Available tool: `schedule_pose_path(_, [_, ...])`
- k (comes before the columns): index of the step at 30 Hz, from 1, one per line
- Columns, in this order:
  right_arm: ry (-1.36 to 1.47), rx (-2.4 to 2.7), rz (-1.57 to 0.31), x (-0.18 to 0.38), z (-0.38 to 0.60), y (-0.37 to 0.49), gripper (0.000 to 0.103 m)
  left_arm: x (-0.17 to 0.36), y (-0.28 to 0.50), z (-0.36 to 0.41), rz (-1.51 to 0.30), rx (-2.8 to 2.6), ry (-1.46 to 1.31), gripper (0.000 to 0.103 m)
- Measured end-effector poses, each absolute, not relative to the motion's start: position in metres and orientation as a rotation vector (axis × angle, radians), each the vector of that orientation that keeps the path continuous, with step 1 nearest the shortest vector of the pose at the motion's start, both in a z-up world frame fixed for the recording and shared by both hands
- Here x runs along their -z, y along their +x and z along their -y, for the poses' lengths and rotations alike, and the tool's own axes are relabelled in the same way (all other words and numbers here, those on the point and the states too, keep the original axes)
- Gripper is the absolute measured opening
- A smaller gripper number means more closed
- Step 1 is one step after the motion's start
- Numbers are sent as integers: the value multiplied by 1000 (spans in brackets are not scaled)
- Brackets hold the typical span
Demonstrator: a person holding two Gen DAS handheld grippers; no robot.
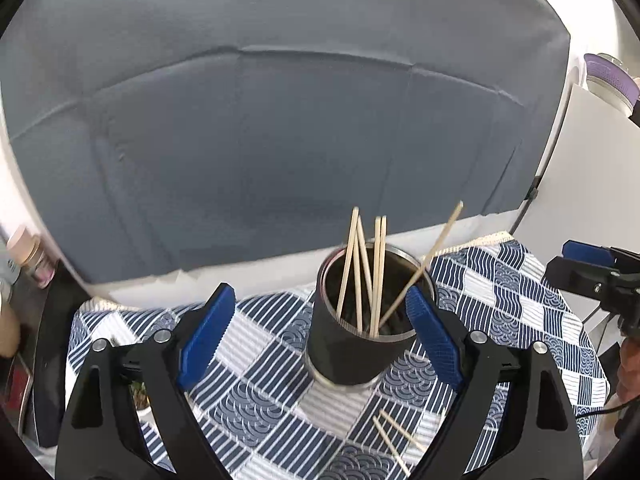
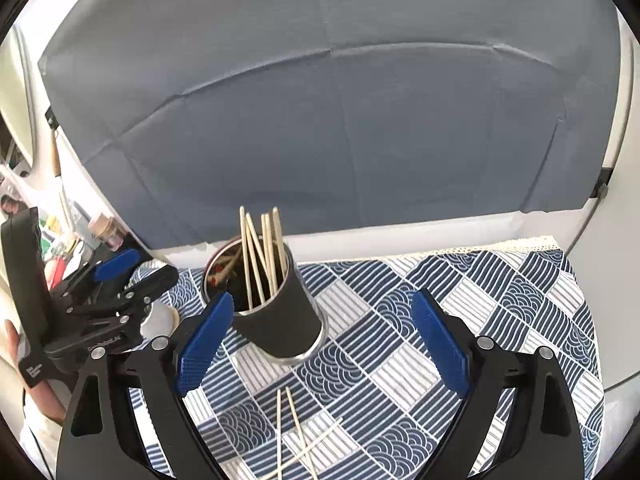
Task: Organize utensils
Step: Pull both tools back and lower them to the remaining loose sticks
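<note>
Chopsticks (image 2: 298, 434) lie loose on the counter (image 2: 460, 312), pointing away, below the right gripper (image 2: 322, 344); both grippers' fingers (image 2: 438, 344) stand open and empty, the right nearer.

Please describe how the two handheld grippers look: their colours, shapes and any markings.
Both grippers, left gripper and right gripper, have matte black, angular, triangular arms with silver round bolts and ribbed blue rectangular finger pads. In the right wrist view, the left gripper's black body carries small white lettering, too small to read. A thin black cable runs nearby.
</note>
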State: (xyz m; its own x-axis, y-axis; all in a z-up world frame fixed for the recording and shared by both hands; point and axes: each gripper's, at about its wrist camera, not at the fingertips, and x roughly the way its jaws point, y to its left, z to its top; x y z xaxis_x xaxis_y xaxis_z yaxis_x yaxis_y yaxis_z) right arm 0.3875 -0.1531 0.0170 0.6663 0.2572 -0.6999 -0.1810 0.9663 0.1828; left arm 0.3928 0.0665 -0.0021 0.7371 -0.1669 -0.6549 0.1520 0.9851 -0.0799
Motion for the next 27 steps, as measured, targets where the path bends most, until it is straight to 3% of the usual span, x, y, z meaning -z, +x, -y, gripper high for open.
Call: schedule_pose_path(27, [1,-234,-965,62,168,302,87,95,286,-52,-988,179,24,91])
